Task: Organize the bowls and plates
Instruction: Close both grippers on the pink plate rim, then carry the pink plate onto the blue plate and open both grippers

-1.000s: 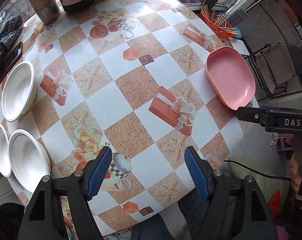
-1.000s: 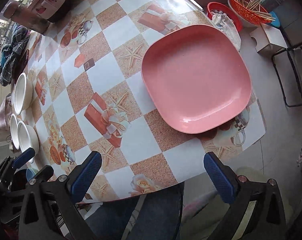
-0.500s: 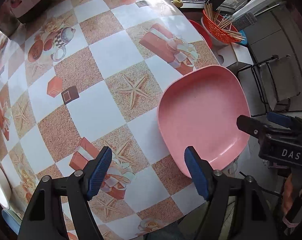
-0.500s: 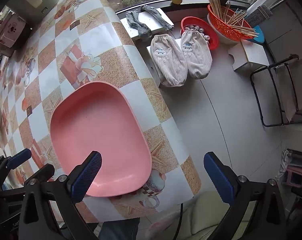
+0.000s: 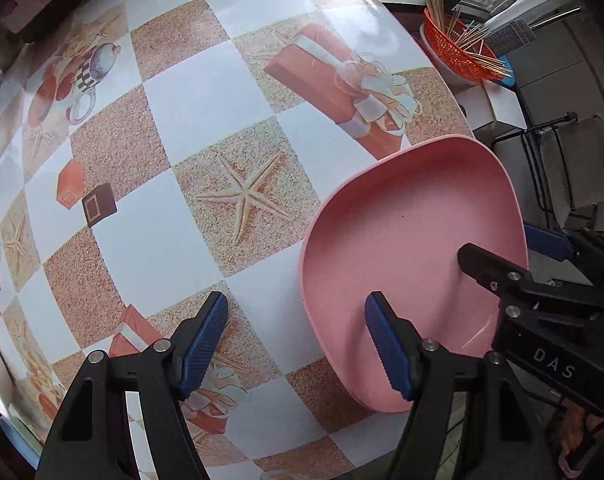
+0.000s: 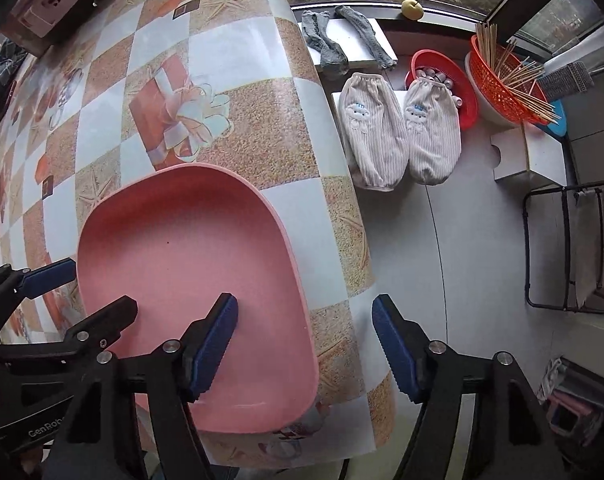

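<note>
**Two grippers straddle opposite rims of one pink plate**

Two grippers point straight down over the table's near right corner, one on each side of the pink plate (image 5: 414, 248).

Left gripper (image 5: 297, 344): jaws closing, not yet pressing on anything. Its left finger is over the bare tablecloth (image 5: 189, 128), its right finger over the plate's floor, so the plate's left rim lies in the gap between them. No contact visible; pads look clear of the rim.

Right gripper (image 6: 306, 352): jaws also closing, nothing gripped. Its left finger is over the inside of the plate, its right finger past the table edge with the floor behind it. The plate's right rim and a strip of tablecloth lie between the fingers. Pads apart from the rim as far as can be told.

Each gripper shows in the other's view, at the plate's far side.

Plate: upright, flat on the tablecloth, empty, close to the table's right edge and near corner.

Off the table, on the floor to the right: an orange basket (image 6: 506, 80) of sticks, a red basket (image 6: 458, 80), two pale sleeve covers (image 6: 402, 140), grey socks (image 6: 326, 40).
</note>
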`<state>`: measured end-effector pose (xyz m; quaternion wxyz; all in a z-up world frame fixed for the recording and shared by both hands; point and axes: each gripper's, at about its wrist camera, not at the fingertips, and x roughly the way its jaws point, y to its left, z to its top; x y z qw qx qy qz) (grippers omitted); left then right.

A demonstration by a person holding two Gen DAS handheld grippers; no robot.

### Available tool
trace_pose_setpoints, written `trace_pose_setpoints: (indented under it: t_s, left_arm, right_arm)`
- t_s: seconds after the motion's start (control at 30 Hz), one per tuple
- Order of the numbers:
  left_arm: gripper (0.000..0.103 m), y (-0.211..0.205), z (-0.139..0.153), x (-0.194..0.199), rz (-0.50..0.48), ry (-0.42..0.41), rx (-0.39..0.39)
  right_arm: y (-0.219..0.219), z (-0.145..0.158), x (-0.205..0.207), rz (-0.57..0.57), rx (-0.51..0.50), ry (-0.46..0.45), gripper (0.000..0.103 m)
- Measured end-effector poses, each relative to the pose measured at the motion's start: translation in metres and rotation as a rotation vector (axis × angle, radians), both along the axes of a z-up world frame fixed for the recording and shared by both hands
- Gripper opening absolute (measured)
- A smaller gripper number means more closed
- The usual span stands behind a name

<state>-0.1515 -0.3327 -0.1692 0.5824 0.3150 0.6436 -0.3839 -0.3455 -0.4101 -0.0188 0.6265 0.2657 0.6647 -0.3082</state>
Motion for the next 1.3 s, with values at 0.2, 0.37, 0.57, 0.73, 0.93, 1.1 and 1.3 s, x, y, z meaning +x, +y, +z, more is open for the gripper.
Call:
trace_pose_setpoints:
  t_s: [0.2,0.37,0.57,0.73,0.93,1.1,1.3]
  left_arm:
    - [0.035,-0.004,0.001,0.001,-0.057,0.008,-0.014]
    - [0.031,0.019,0.002,0.011,-0.079,-0.001,-0.003]
    - [0.031,0.081,0.001,0.027,-0.093,-0.029,0.038]
    - [0.032,0.145,0.002,0.045,-0.051,-0.062,0.082]
    - [0.032,0.210,0.003,0.071,0.016,-0.090,0.122]
    - [0.032,0.250,0.006,0.093,0.083,-0.123,0.148]
    - [0.032,0.292,0.011,0.113,0.145,-0.144,0.157]
  right_arm:
    - [0.014,0.004,0.010,0.043,0.032,-0.014,0.023]
    - [0.036,0.002,0.017,0.036,0.045,-0.006,0.023]
    - [0.093,-0.002,0.035,0.052,0.128,-0.031,0.023]
    - [0.154,-0.016,0.060,0.070,0.207,-0.038,0.024]
    - [0.219,-0.025,0.095,0.122,0.265,-0.034,0.024]
    - [0.263,-0.030,0.127,0.178,0.290,-0.014,0.024]
    - [0.300,-0.036,0.156,0.248,0.330,-0.007,0.024]
